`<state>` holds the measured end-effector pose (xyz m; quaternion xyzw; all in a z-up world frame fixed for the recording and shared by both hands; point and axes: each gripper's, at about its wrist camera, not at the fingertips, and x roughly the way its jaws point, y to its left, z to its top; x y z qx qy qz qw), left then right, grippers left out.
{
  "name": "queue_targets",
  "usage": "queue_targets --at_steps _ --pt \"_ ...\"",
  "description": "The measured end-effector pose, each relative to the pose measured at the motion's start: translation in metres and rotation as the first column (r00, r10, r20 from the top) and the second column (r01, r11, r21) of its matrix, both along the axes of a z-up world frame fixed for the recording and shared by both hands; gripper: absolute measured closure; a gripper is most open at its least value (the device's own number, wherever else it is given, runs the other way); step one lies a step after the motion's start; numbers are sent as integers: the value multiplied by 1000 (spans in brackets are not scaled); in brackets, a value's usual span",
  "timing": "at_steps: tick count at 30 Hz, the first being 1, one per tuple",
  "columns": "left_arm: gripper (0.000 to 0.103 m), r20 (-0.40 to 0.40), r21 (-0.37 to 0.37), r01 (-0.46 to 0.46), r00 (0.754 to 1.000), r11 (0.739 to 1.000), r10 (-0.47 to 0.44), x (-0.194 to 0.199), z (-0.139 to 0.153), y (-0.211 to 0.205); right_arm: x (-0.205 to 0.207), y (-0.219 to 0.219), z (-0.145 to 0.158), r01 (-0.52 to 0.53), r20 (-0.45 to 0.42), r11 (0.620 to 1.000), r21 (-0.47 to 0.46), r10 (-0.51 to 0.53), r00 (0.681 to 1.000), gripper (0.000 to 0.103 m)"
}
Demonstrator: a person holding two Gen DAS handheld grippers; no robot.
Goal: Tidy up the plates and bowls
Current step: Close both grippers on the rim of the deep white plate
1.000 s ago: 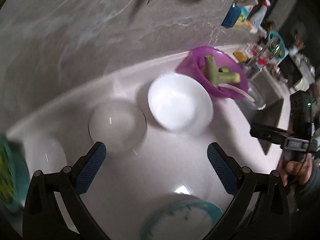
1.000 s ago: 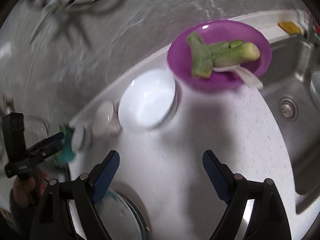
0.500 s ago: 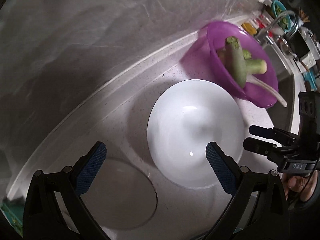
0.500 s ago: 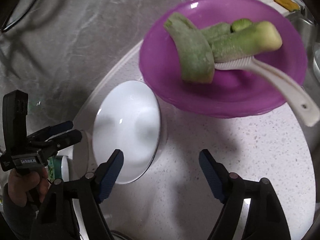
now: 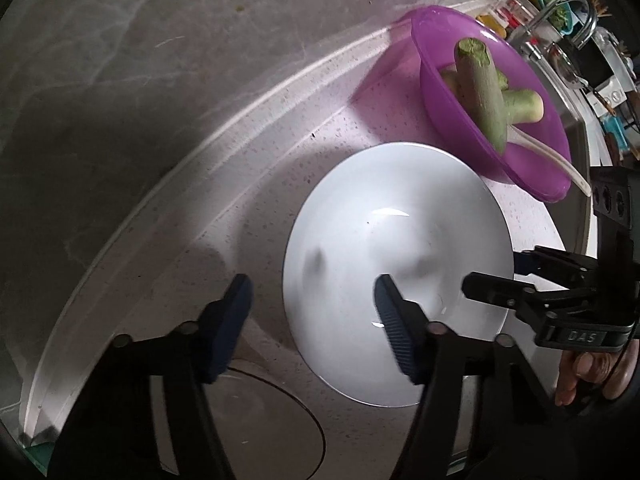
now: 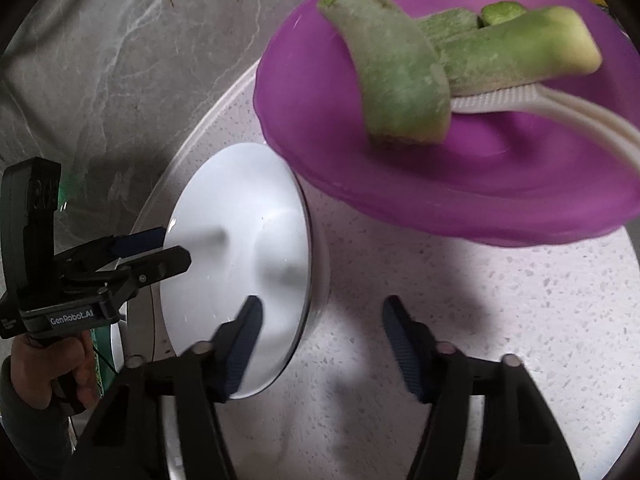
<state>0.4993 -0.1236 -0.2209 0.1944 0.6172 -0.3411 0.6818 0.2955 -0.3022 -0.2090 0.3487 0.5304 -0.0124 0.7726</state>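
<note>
Half glass dish [image 5: 256,420] behind hand-held gripper [image 5: 312,322]

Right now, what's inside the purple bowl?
The purple bowl holds green vegetable pieces piled across each other, plus a white spoon tucked under them with its handle poking past the rim. What lies beneath the pile stays hidden.

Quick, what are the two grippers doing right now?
Left gripper: closing around the white bowl's rim, not yet pinched.
Right gripper: closing around the same bowl's opposite rim, not yet pinched.
</note>
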Motion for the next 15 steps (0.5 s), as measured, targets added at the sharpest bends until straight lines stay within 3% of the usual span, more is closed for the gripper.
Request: queue_targets --at_steps 7,10,12,15 --pt "44 -31 9 1 1000 1000 -1 -1 -13 -5 6 3 -4 16 -8 1000 7 -16 1000 49" --pt "54 -46 8 -2 999 1000 2 -2 -17 -4 8 1 -1 27 -3 1000 8 -27 1000 52" --pt "62 -49 12 -1 999 1000 1 -3 -21 -5 11 1 -2 30 -5 999 13 -30 1000 59" --pt "67 -58 11 -3 998 1000 4 -4 -25 -6 16 0 -5 29 -6 999 22 -29 1000 64"
